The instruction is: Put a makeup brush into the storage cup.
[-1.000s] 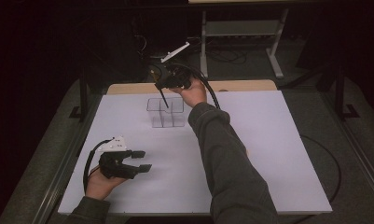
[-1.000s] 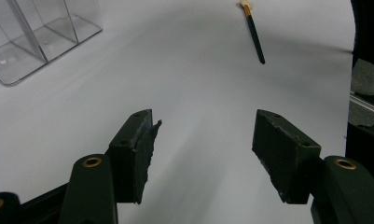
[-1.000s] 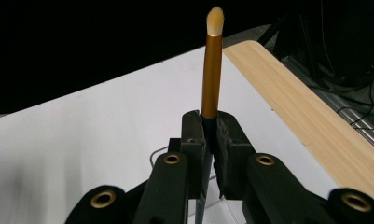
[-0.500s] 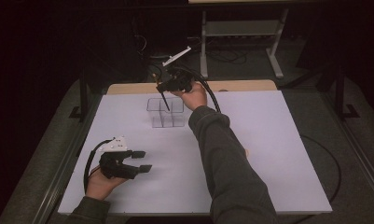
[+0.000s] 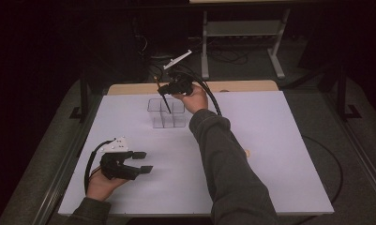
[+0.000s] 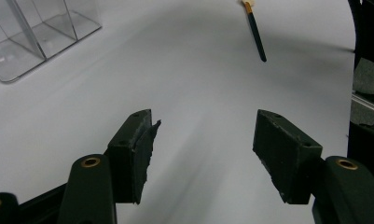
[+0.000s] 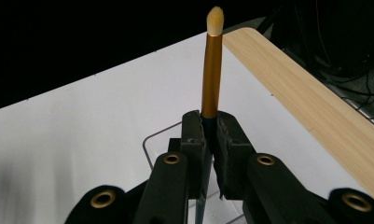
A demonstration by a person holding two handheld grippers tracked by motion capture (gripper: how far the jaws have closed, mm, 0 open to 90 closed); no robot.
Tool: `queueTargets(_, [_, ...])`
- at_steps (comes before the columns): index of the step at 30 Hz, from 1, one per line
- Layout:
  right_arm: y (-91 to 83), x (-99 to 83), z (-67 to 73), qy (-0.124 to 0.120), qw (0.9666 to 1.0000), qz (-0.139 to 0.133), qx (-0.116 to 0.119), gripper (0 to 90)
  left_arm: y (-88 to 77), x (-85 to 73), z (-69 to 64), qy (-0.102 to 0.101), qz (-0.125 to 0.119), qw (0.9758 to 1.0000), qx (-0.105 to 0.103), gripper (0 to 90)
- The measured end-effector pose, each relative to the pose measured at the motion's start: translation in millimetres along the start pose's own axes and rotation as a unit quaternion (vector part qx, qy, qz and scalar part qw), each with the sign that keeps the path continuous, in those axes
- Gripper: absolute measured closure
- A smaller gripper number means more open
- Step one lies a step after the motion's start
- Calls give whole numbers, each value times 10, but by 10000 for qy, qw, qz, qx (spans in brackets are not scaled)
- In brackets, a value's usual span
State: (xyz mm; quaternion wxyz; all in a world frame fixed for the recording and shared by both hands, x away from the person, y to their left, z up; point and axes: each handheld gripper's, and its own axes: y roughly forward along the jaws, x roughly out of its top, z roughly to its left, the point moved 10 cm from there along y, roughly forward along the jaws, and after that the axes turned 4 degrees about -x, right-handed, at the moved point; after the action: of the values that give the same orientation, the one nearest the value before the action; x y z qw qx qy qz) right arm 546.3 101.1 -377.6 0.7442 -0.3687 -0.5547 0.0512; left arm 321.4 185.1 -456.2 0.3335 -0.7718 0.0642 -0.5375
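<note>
The right gripper (image 5: 164, 93) clamps a makeup brush (image 7: 211, 65) above the clear organizer (image 5: 167, 113); next, lower it into 1 compartment. The left gripper (image 5: 141, 161) rests wide, empty.

The right gripper (image 5: 166, 93) hangs over the far middle of the desk (image 5: 270, 140), its jaws clamped on a brush (image 7: 211, 70) whose lower end dips toward the clear divided box (image 5: 166, 113) directly beneath them. The left gripper (image 5: 143, 161) lies near the desk's front left, jaws apart, with the box well ahead of them to the right.
</note>
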Motion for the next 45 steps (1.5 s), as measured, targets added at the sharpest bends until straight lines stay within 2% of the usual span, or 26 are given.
queueTargets(4, [11,-15,-34,-119,9999,-3,-44,819,0,-1,5,33,8,10000,6,371])
queueTargets(7, [18,-29,-11,-12,10000,35,-14,819,-2,2,6,17,-7,10000,8,369])
queueTargets(8, [28,-42,-31,-121,9999,54,-53,819,-2,1,5,10,-8,10000,9,369])
queueTargets(10, [42,-49,-20,-69,10000,53,-46,819,-3,-1,1,-18,-7,10000,8,369])
queueTargets(11, [52,-53,-31,-140,9999,30,-58,819,-3,0,2,-2,-5,10000,5,368])
queueTargets(17, [84,-107,-25,-43,9999,72,-66,819,-2,0,-3,6,3,10000,0,369])
queueTargets(20, [100,-132,-34,-68,9999,82,-81,819,0,0,-4,0,3,10000,-3,369])
queueTargets(21, [98,-134,-21,13,9999,93,-75,819,-1,0,-4,0,3,10000,-3,369])
queueTargets(24, [112,-159,-38,-55,9999,86,-111,819,-2,0,-4,2,2,10000,-2,369])
queueTargets(26, [112,-172,-21,54,9999,128,-87,819,-1,-1,-3,-3,1,10000,-8,369])
queueTargets(28, [121,-187,-41,-48,9998,135,-114,819,0,1,-4,4,1,10000,-4,369])
queueTargets(30, [123,-191,-27,27,9998,145,-92,819,2,1,-6,2,-1,10000,-5,369])
queueTargets(33, [131,-201,-29,-19,9998,151,-101,818,5,0,-6,6,6,10000,-2,369])
queueTargets(35, [129,-209,-9,88,9998,176,-80,819,5,0,-4,34,12,10000,0,369])
queueTargets(37, [137,-219,-16,23,9998,169,-76,819,7,-3,-8,24,26,10000,-4,369])
queueTargets(45, [168,-282,-10,39,9997,194,-123,818,8,-5,-5,39,43,10000,0,369])
